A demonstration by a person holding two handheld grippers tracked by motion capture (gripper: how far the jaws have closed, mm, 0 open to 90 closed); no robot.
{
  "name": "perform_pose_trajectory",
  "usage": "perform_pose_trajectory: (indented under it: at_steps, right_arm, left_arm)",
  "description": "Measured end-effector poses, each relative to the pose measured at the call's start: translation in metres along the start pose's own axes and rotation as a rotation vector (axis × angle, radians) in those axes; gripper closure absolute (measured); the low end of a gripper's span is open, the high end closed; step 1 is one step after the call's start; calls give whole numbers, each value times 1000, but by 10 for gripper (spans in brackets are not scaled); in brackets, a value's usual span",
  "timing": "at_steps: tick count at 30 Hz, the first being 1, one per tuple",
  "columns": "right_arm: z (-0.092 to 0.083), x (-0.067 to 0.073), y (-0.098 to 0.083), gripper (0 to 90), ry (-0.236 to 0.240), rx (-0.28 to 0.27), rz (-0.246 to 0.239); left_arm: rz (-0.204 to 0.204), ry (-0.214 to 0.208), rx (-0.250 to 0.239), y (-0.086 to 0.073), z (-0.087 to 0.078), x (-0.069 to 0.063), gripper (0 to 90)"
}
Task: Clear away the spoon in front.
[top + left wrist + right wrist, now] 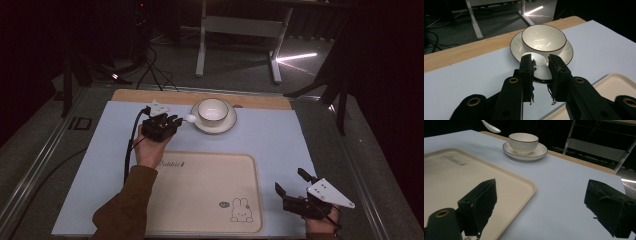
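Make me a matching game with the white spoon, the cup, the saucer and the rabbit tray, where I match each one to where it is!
Things:
1. small white ceramic spoon
2. white round cup with a dark rim
3. white round saucer
4. cream rectangular tray with a rabbit drawing

Places:
A. flat on the blue mat, nearest the person
B. under the cup
C. held in the left tool
D. standing on the saucer

Pairs: 1-C, 2-D, 3-B, 4-A

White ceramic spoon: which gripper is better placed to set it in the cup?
Left. The left gripper grips the white ceramic spoon beside the white cup; the right gripper sits open, far off.
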State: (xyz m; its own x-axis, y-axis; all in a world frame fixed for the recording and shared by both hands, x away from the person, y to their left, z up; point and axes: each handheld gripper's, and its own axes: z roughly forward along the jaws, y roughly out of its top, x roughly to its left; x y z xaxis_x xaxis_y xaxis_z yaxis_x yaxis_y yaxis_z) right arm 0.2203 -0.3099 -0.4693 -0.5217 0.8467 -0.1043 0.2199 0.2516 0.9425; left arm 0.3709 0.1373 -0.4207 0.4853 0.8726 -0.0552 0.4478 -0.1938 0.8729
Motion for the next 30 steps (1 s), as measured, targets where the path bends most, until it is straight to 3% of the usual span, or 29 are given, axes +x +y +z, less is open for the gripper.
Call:
perform_pose_trajectory:
  at_steps: [23, 30]
  right_arm:
    - [0, 0, 0, 107, -2, 1, 1]
    - [0, 0, 0, 108, -1, 3, 0]
  left_arm:
    - [-16, 54, -6, -31, -36, 2, 743]
    - [-43, 81, -23, -46, -48, 4, 743]
